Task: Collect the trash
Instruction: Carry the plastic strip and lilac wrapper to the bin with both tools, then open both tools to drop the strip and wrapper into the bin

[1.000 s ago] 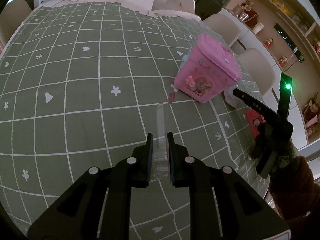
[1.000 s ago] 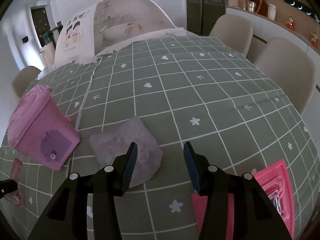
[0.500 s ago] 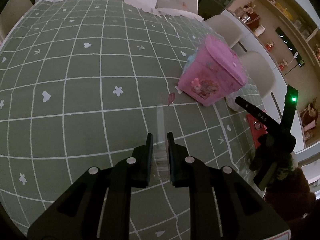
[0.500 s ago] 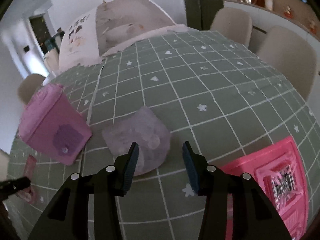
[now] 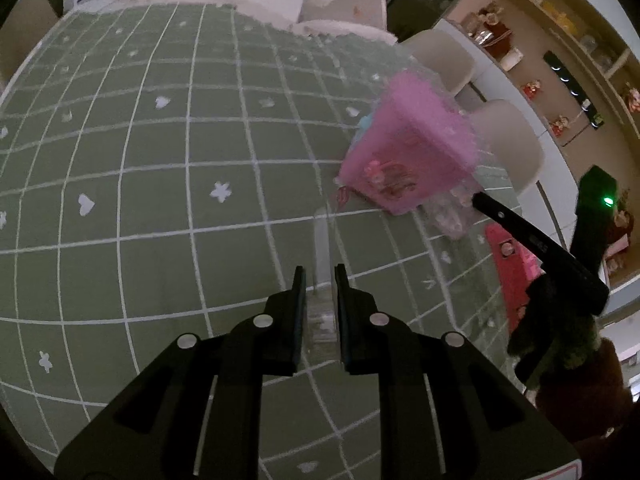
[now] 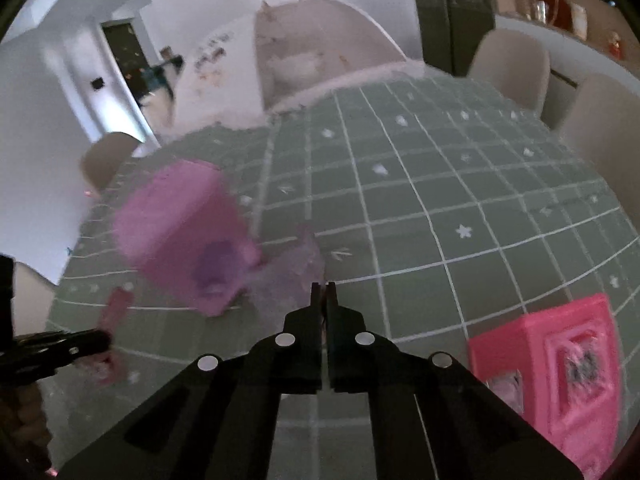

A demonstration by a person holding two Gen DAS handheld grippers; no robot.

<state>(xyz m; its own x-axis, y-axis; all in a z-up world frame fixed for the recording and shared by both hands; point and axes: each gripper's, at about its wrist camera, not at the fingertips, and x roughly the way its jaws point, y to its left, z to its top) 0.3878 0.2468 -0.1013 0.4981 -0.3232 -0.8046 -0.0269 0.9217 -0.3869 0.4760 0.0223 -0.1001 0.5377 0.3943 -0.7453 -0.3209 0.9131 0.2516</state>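
Note:
My left gripper [image 5: 319, 276] is shut on a clear plastic wrapper strip [image 5: 321, 248] that sticks forward above the green checked tablecloth [image 5: 160, 184]. My right gripper [image 6: 324, 292] is shut on the edge of a crumpled translucent purple bag [image 6: 292, 268], which lies beside a pink lidded bin [image 6: 188, 236]. The bin also shows in the left wrist view [image 5: 412, 160], with the bag [image 5: 448, 216] and the right gripper's finger [image 5: 520, 236] beside it. A small pink wrapper [image 6: 114, 310] lies left of the bin.
A bright pink box [image 6: 560, 364] stands at the near right. A domed food cover [image 6: 320, 44] sits at the table's far end. Beige chairs [image 6: 508, 64] surround the table. Shelves with ornaments [image 5: 560, 80] line the wall.
My right gripper moved forward over the purple bag and closed on its edge. My left gripper stayed shut on the clear strip while its view drifted toward the pink bin.

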